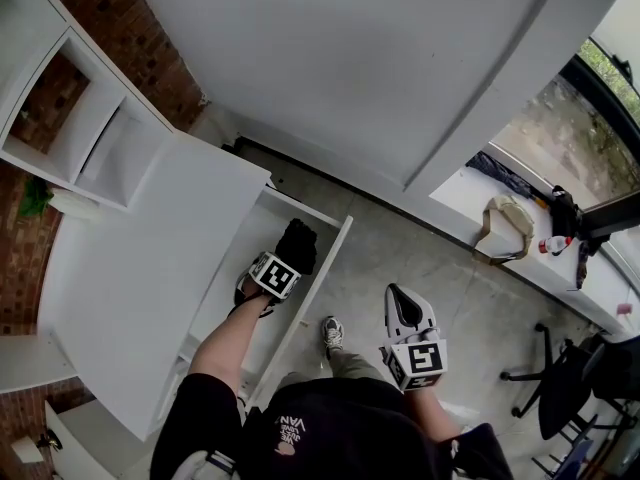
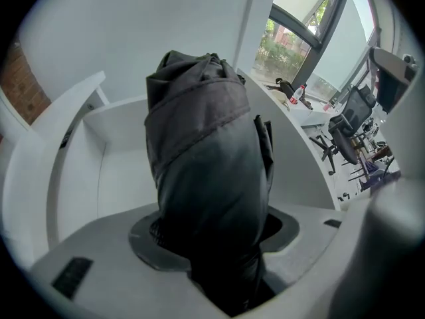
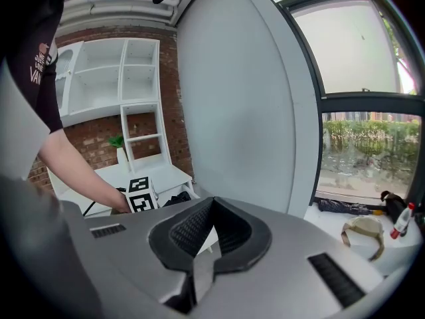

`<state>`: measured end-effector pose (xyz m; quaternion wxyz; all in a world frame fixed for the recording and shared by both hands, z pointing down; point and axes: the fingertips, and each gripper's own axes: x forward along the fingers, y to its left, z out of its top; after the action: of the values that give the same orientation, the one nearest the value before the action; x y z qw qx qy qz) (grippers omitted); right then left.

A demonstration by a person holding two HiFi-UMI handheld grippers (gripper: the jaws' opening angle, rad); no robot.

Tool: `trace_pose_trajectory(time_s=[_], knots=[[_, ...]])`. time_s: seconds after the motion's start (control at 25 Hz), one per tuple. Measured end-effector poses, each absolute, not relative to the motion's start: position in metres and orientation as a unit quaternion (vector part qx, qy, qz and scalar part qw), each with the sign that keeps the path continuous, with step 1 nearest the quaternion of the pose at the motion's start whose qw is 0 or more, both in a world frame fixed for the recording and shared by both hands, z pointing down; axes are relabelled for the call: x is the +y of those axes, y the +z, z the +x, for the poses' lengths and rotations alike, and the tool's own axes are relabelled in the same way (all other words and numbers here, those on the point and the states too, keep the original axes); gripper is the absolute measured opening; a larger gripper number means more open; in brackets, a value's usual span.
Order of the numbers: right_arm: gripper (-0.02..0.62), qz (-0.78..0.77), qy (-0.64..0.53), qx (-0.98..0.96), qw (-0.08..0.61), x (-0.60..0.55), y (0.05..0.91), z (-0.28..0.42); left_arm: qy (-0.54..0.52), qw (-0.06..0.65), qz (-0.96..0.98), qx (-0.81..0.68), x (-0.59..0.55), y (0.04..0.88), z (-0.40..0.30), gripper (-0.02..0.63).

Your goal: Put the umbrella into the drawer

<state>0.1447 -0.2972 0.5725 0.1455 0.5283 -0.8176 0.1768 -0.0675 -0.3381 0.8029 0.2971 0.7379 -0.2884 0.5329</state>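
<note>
A folded black umbrella [image 1: 298, 245] in its fabric sleeve is clamped between the jaws of my left gripper [image 1: 290, 256], which points steeply down. It hangs over the open white drawer [image 1: 322, 268] that is pulled out from under the desk. In the left gripper view the umbrella [image 2: 206, 145] fills the middle, my left gripper [image 2: 212, 228] is shut on it, and the drawer's white back wall [image 2: 119, 131] lies behind. My right gripper [image 1: 405, 313] is held in the air to the right of the drawer, away from it. Its jaws [image 3: 211, 228] are together with nothing in them.
The white desk top [image 1: 130, 268] lies left of the drawer, with a white shelf unit [image 1: 90, 128] against the brick wall. On the window sill [image 1: 470, 203] lie a beige bag [image 1: 505, 223], a dark umbrella [image 1: 505, 176] and a bottle [image 1: 553, 244]. An office chair [image 1: 565, 378] stands at the right.
</note>
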Motion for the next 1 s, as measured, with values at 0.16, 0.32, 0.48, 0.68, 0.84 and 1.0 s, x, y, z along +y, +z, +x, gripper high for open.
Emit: trace_pose_trajectory(time_s=[0.16,0.32,0.48,0.68,0.84,1.0], knots=[[-0.005,0.527,0.181,-0.818,0.146,-0.299,0.577,0.144,0.551,0.3,0.727,-0.279,-0.34,0.815,-0.068,0.258],[-0.005,0.525,0.189,-0.816,0.148,-0.298,0.582,0.144,0.556,0.305,0.721,-0.279,-0.341,0.821,-0.068,0.258],[-0.005,0.524,0.195,-0.815,0.15,-0.299,0.586,0.144,0.566,0.311,0.712,-0.275,-0.341,0.829,-0.068,0.259],[-0.005,0.525,0.197,-0.814,0.149,-0.3,0.587,0.146,0.572,0.326,0.7,-0.276,-0.338,0.838,-0.071,0.259],[-0.005,0.526,0.2,-0.812,0.153,-0.299,0.59,0.149,0.573,0.331,0.696,-0.277,-0.339,0.843,-0.07,0.259],[-0.005,0.528,0.202,-0.811,0.154,-0.298,0.592,0.15,0.57,0.34,0.691,-0.286,-0.341,0.847,-0.072,0.259]])
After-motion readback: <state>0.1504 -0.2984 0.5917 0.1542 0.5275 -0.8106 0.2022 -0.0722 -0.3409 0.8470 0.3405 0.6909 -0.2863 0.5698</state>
